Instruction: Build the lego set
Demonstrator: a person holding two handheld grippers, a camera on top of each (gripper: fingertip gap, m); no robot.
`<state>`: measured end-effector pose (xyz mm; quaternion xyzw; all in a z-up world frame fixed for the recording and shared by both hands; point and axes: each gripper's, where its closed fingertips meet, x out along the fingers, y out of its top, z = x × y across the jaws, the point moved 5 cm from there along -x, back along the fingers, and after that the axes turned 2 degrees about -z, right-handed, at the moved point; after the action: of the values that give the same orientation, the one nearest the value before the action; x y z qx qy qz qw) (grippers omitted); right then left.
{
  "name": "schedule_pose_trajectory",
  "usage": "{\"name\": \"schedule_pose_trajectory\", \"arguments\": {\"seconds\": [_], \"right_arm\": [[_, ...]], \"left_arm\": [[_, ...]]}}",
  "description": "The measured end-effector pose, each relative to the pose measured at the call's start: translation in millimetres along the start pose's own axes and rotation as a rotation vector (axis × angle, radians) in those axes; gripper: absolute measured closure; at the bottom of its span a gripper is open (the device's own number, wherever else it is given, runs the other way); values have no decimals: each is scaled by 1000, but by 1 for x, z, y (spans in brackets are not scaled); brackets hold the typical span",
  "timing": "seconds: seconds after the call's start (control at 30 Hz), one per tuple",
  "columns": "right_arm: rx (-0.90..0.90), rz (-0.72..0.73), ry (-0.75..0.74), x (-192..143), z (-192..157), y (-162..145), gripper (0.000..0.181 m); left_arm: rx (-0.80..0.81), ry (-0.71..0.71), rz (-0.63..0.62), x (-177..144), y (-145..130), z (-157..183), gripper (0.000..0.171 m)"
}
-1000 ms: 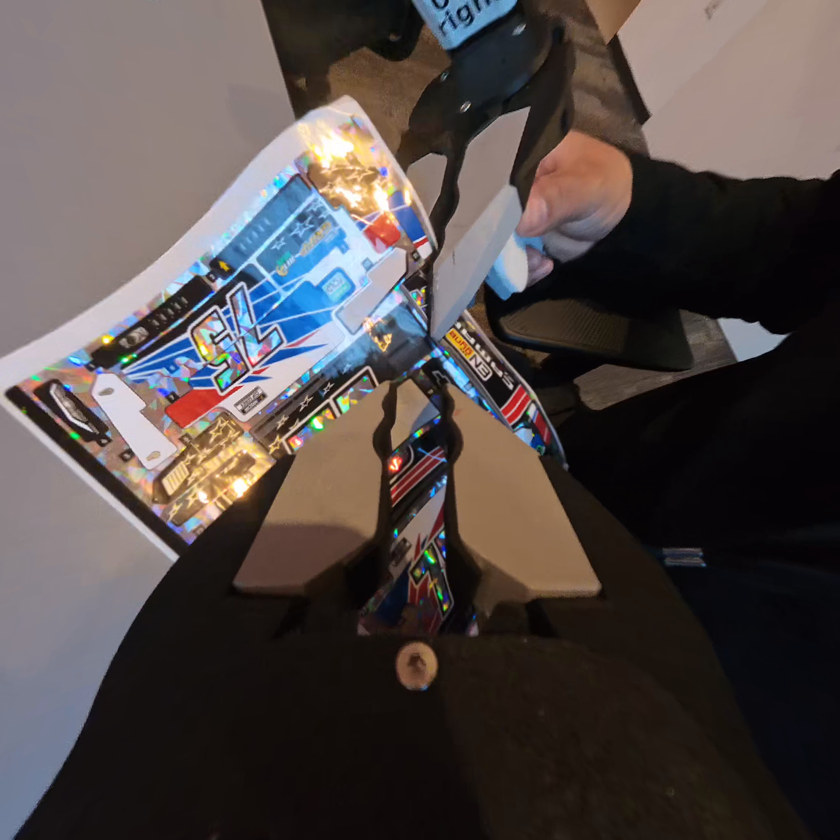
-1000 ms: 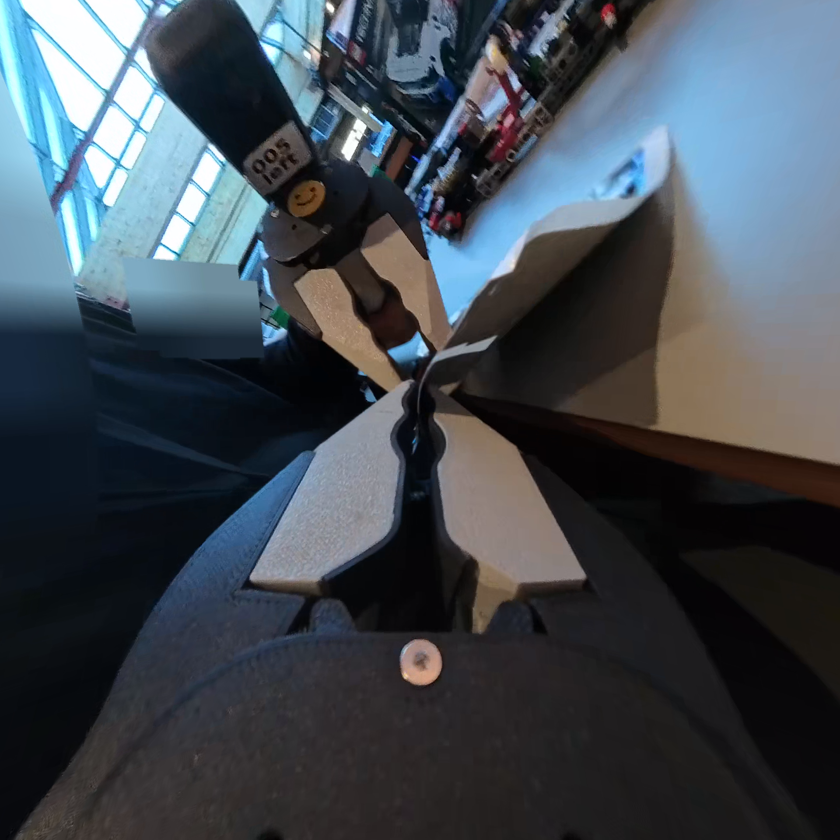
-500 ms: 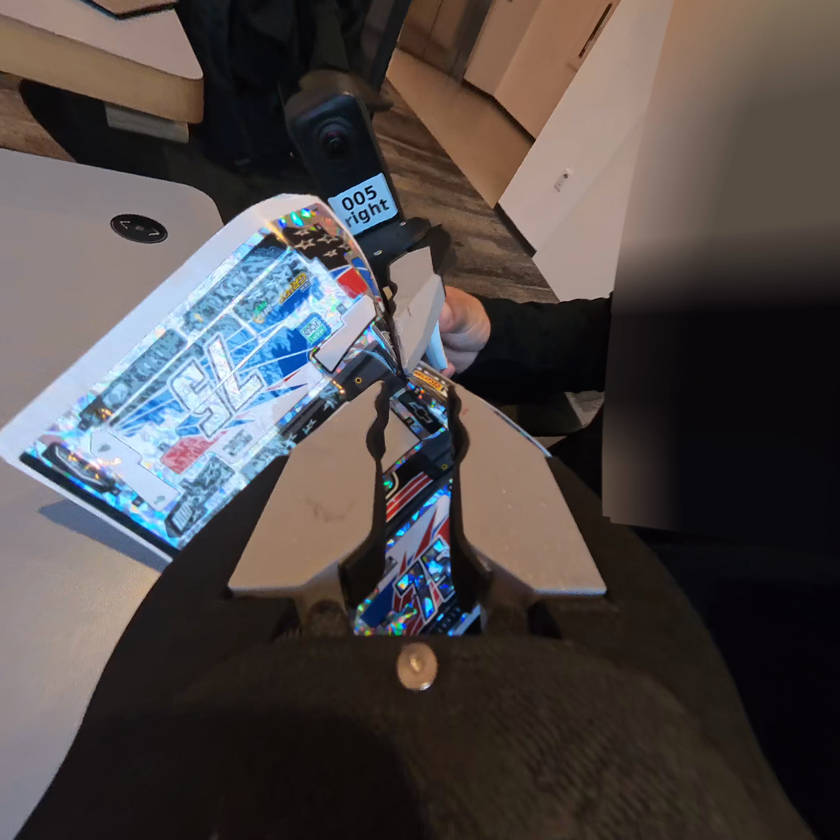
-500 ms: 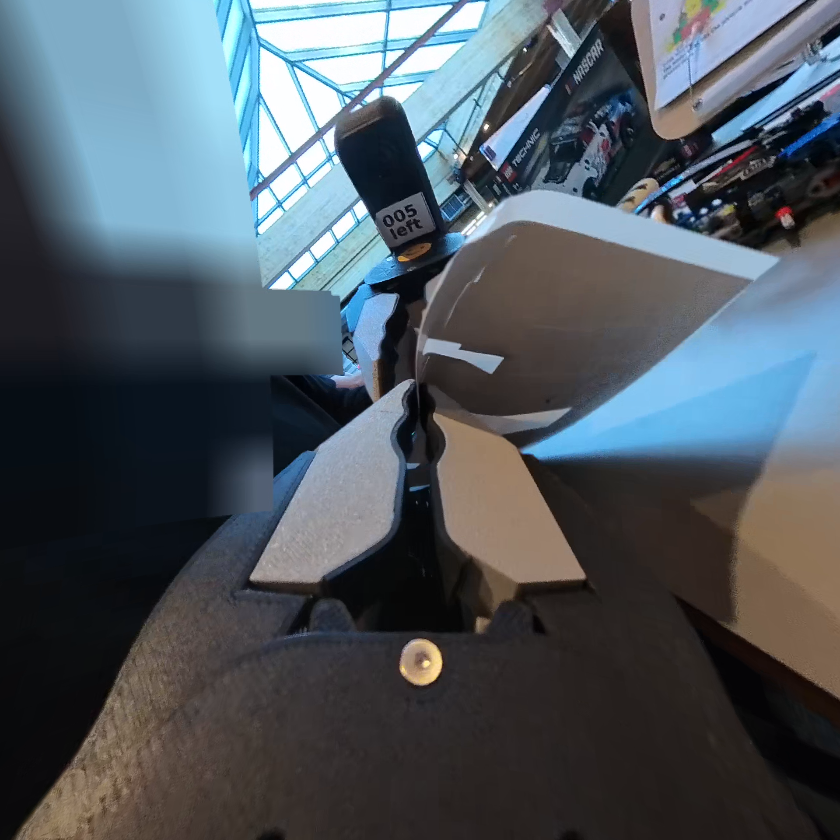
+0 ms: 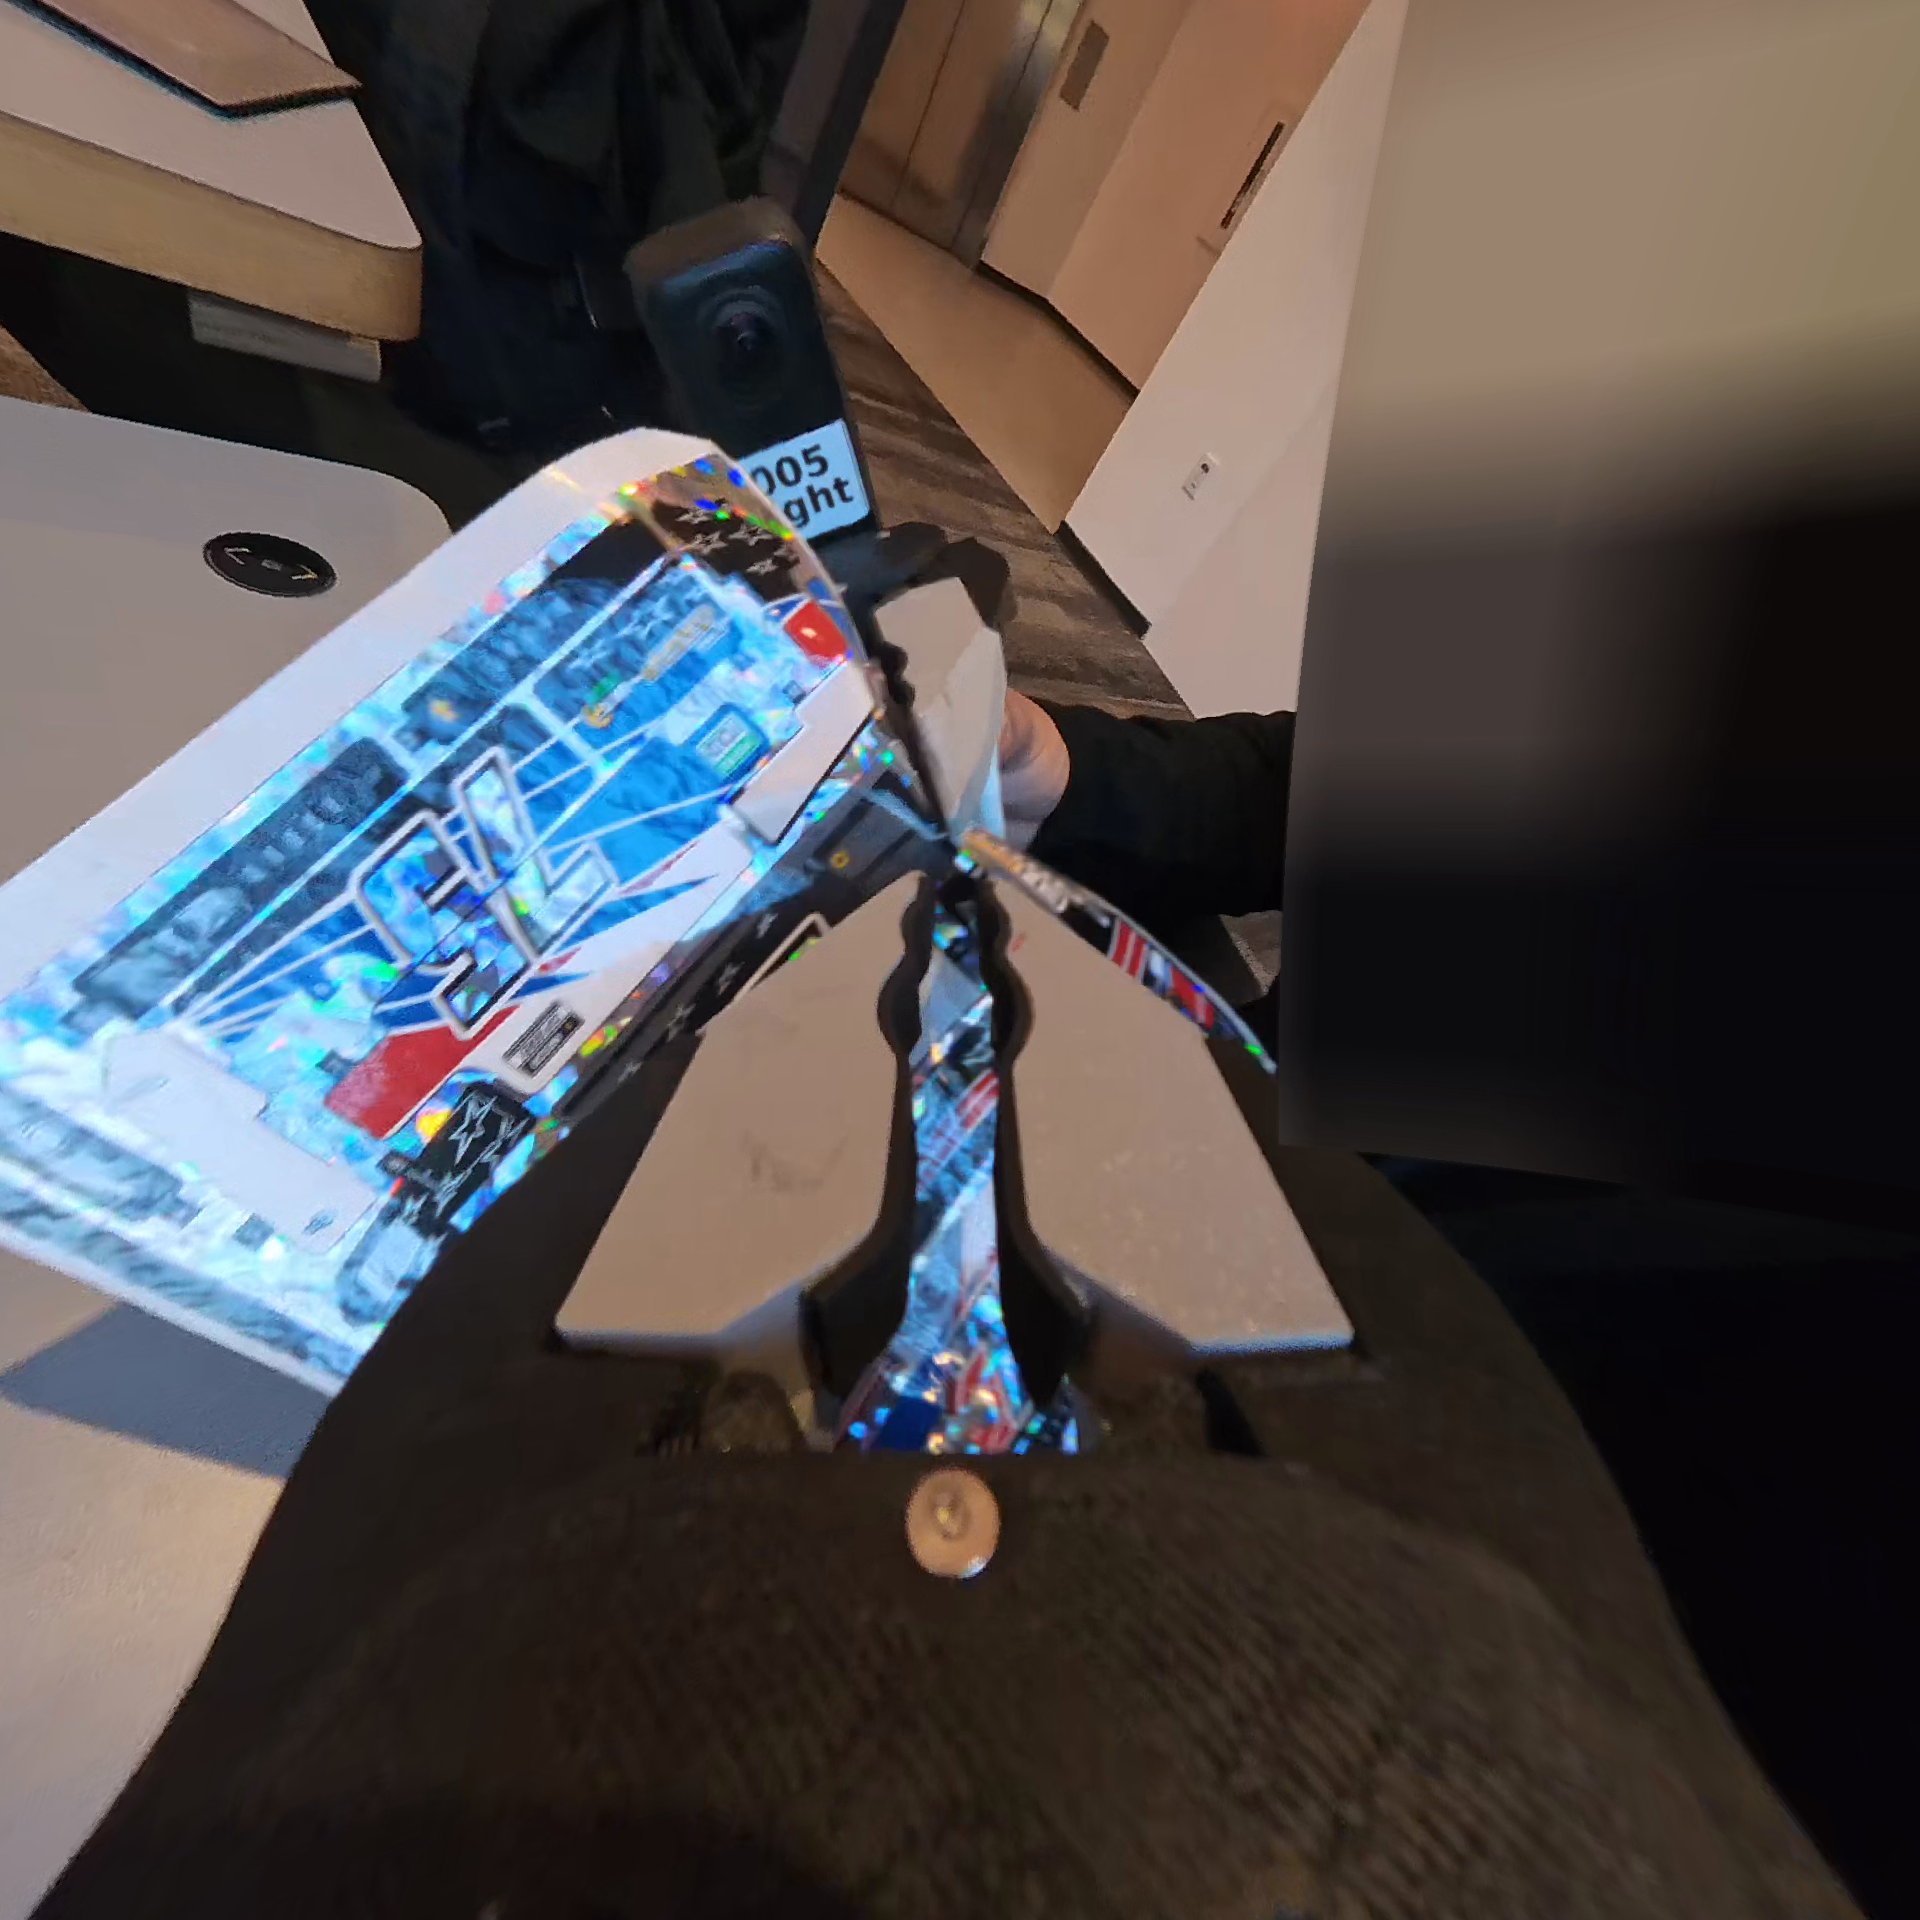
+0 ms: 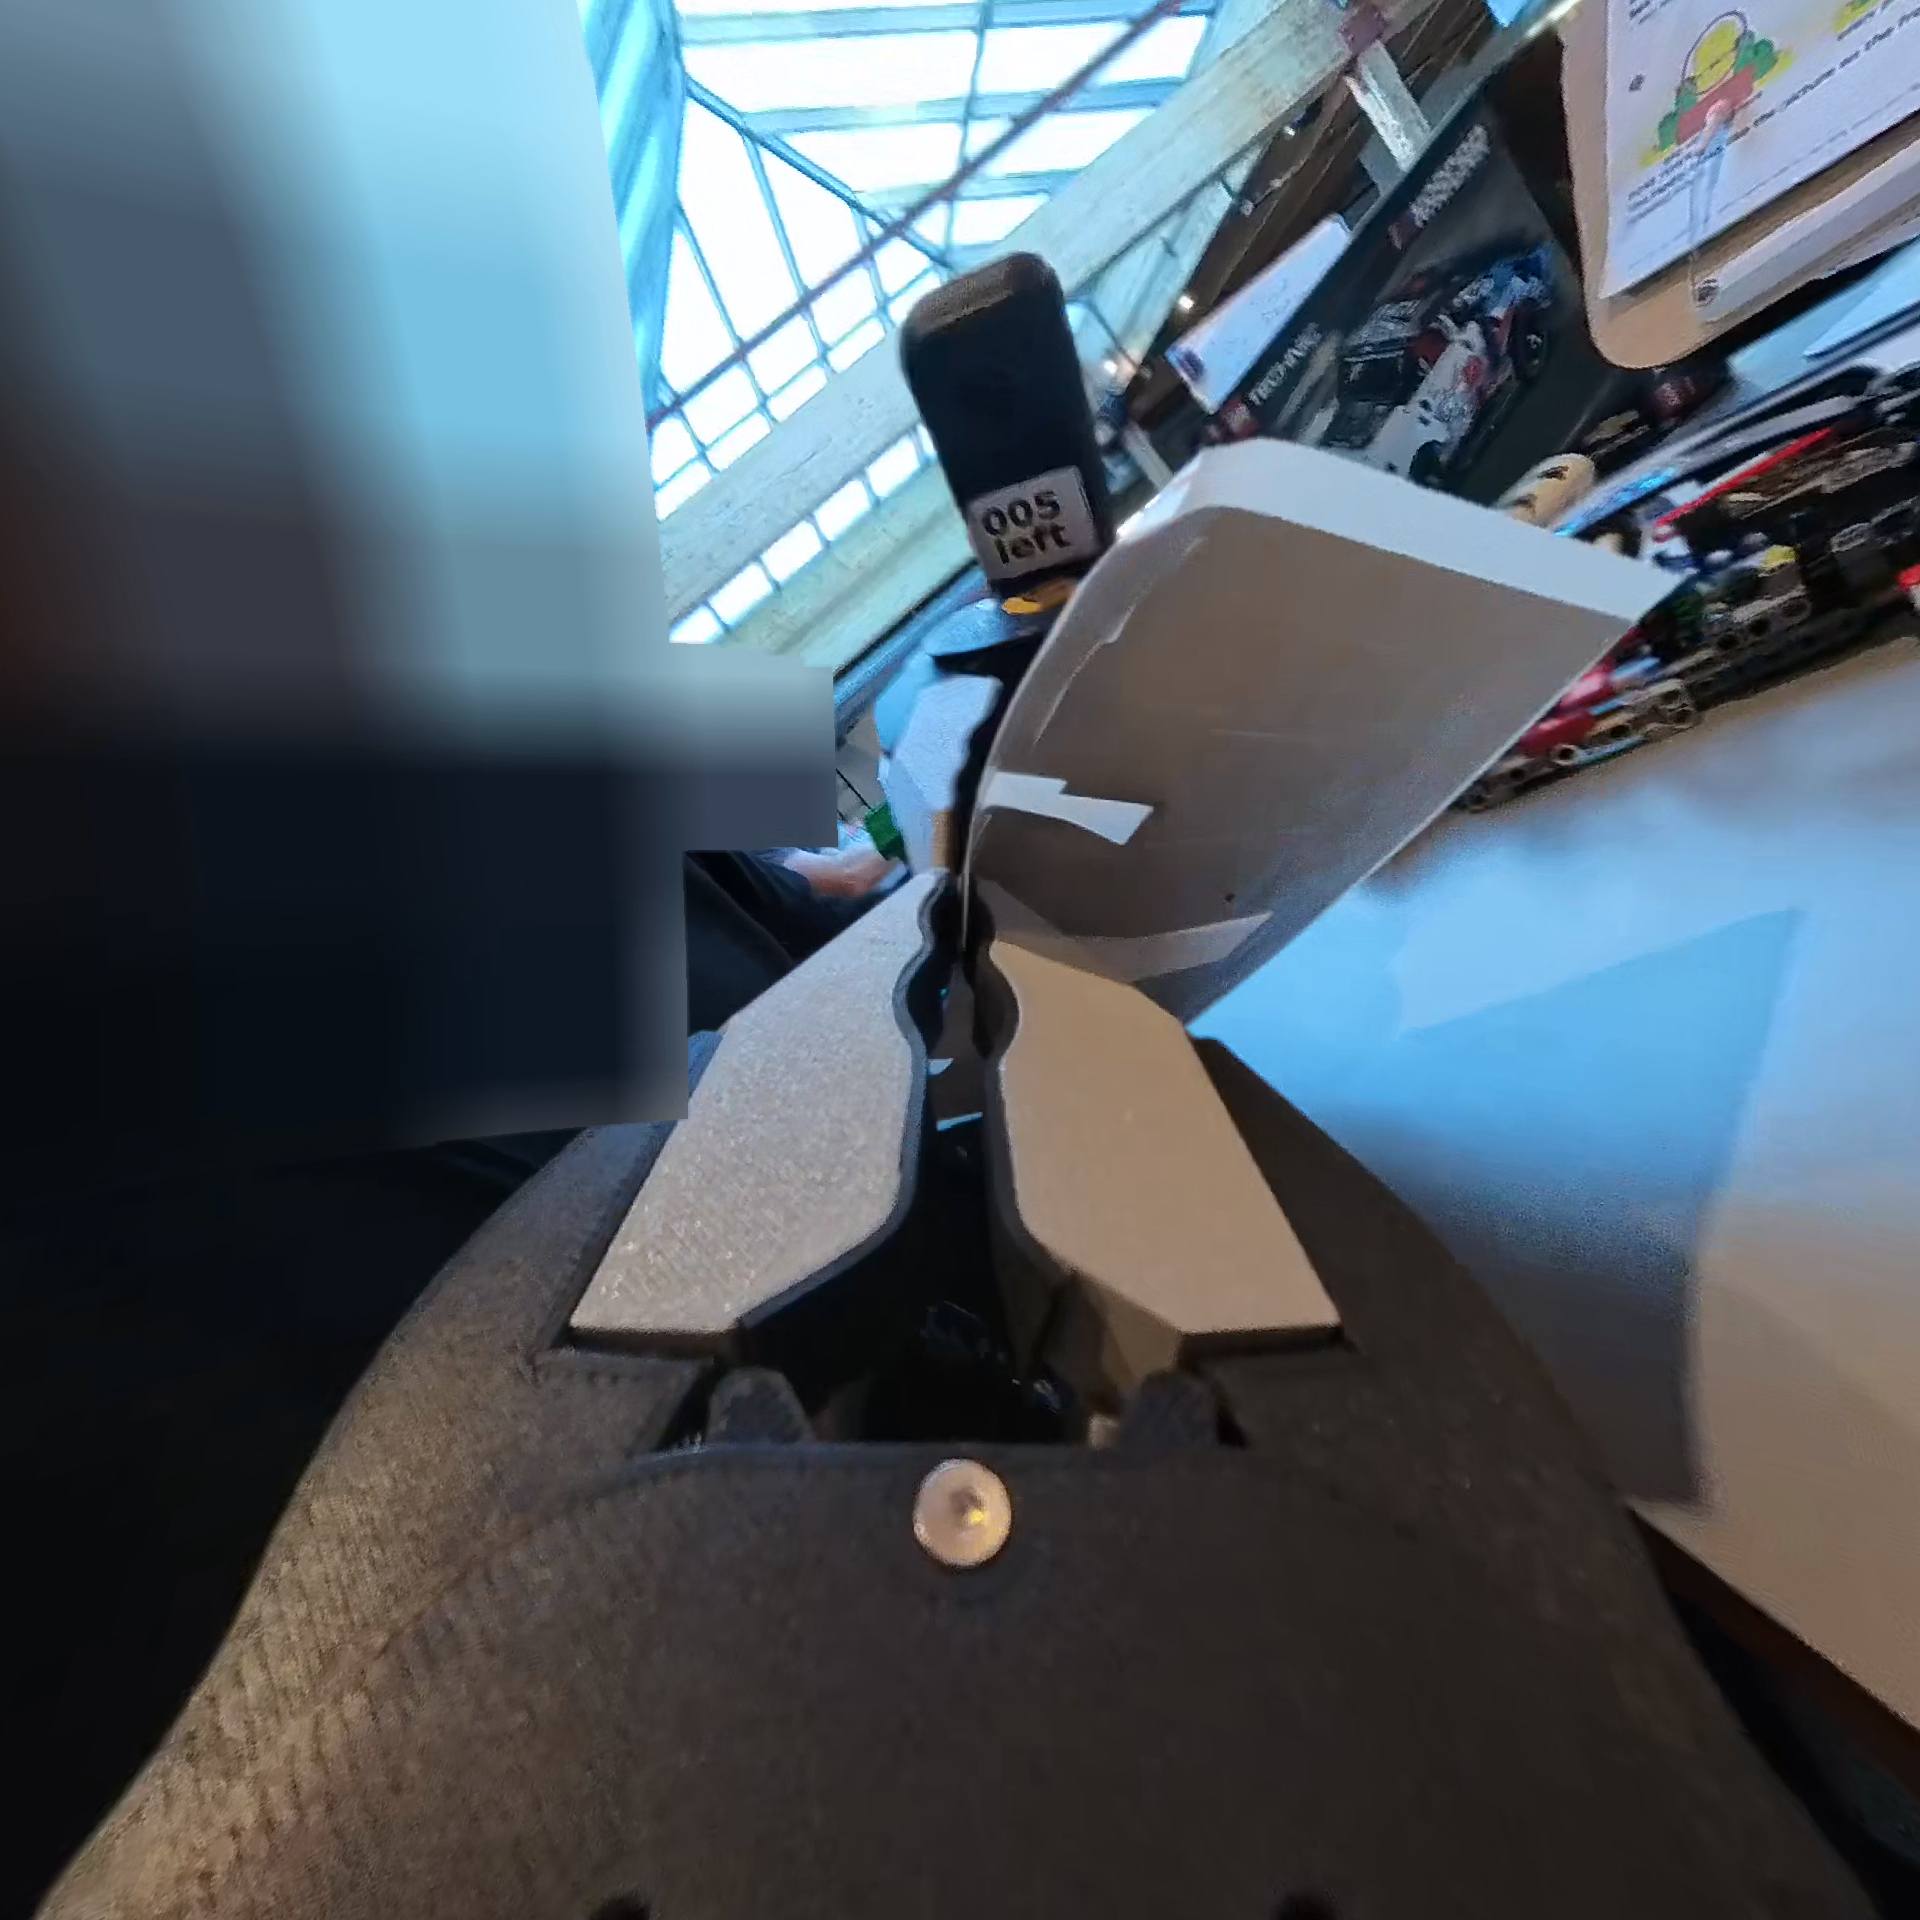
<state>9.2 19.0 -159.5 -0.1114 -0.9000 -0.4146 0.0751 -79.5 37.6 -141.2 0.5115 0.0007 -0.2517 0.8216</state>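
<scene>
A shiny holographic sticker sheet (image 5: 416, 883) with blue, red and black stickers is held in the air over the white table (image 5: 125, 1558). My left gripper (image 5: 951, 883) is shut on the sheet's near edge, and the sheet runs down between its fingers. My right gripper (image 6: 961, 914) is shut on the sheet's edge from the opposite side; it also shows in the left wrist view (image 5: 920, 717). The right wrist view shows the sheet's white back (image 6: 1299, 707), curled over, and the left gripper (image 6: 935, 769) just behind it. The two grippers' tips almost meet.
A partly built black lego model (image 6: 1714, 623) with red and blue parts lies on the table (image 6: 1558, 1091) at the far right. A lego box (image 6: 1403, 343) and a paper sheet on a board (image 6: 1766, 156) stand behind it. A person's hand (image 5: 1034, 748) holds the right gripper. My two grippers' fingertips are within a few centimetres of each other.
Both grippers and the sheet have swung round and up over the last second, bringing the table and the room into view. Both grips on the sheet are unchanged.
</scene>
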Motion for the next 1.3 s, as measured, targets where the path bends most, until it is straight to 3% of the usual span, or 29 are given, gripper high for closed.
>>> {"name": "schedule_pose_trajectory", "arguments": {"seconds": [0.47, 0.67, 0.77, 0.9, 1.07, 1.3], "right_arm": [[-151, -99, -182, 8, 3, -2, 181], [-109, -58, -177, 4, 6, 0, 181], [-99, -59, -171, 5, 8, -2, 181], [-81, -52, -148, 6, 8, -3, 181], [-84, -46, -135, 6, 7, -3, 181], [-114, -77, -145, 10, 9, -7, 181]], "left_arm": [[38, 113, -11, -10, -4, -2, 167], [124, 311, -121, -18, -6, -8, 146], [109, 292, -161, -11, -10, -7, 135], [61, 222, -151, 1, -13, -8, 133], [7, 108, -71, 3, -9, -2, 144], [-16, 71, -60, 4, -12, -2, 149]]}}
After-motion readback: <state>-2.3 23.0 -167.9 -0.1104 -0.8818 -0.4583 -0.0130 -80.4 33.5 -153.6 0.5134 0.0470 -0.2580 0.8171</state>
